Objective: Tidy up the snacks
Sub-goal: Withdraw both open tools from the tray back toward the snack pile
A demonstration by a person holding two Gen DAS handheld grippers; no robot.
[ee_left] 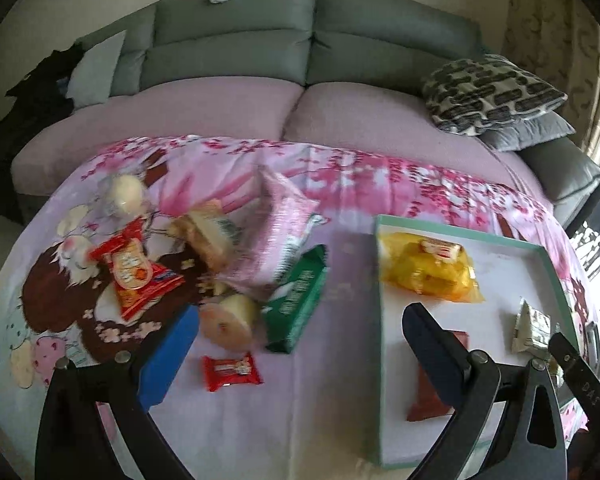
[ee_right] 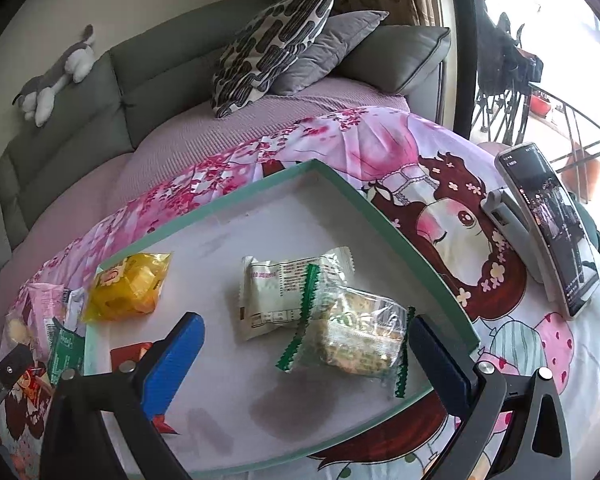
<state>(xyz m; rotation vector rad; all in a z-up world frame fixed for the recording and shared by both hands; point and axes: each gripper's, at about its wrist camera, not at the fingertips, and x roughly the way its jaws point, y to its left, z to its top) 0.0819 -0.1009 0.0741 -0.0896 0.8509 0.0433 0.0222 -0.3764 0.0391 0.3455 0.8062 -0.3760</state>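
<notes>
Jaws of the left gripper (ee_left: 296,350) stand apart and empty, so with loose snacks beside the tray (ee_left: 464,236) on the surface, centre them over the green packet (ee_left: 296,300) before closing.

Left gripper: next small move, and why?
Probably swing the left gripper over to the small red packet and lower around it. Its jaws are wide open and empty, the packet lies loose outside the green-rimmed tray, and it is the nearest snack.
</notes>
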